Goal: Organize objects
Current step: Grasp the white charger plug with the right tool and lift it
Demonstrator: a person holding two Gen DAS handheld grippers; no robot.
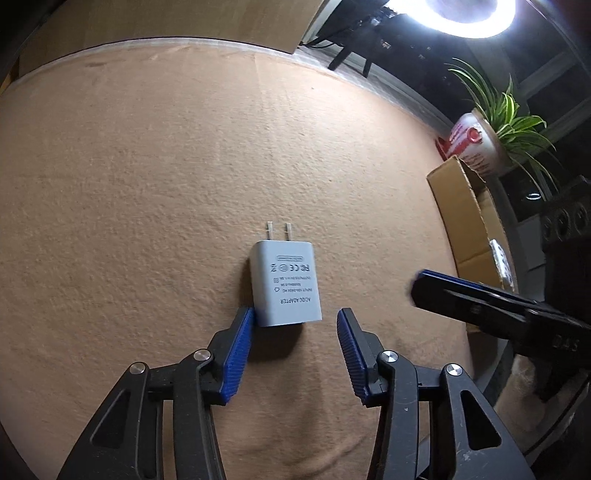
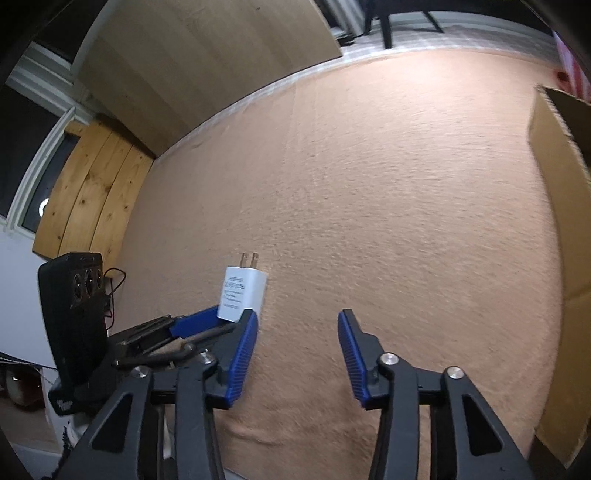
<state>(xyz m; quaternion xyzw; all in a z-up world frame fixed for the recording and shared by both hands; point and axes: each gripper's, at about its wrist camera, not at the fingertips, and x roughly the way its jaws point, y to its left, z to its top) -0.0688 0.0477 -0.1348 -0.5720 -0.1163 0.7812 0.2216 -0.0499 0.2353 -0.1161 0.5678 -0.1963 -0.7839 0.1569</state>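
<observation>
left gripper (image 1: 295,319): jaws part open, nothing clamped, left pad just touched by adapter (image 1: 285,282), lying flat just ahead | right gripper (image 2: 298,321): part open, nothing held, adapter seen past its left finger | cloth (image 1: 147,184) underneath | box (image 1: 469,221) far right

the tan desk (image 1: 147,184) lies bare ahead; only the white adapter (image 1: 284,284) and the cardboard box (image 1: 469,221) at its right edge obstruct.

Glaring ring light (image 1: 467,14), fisheye-bent edges
</observation>
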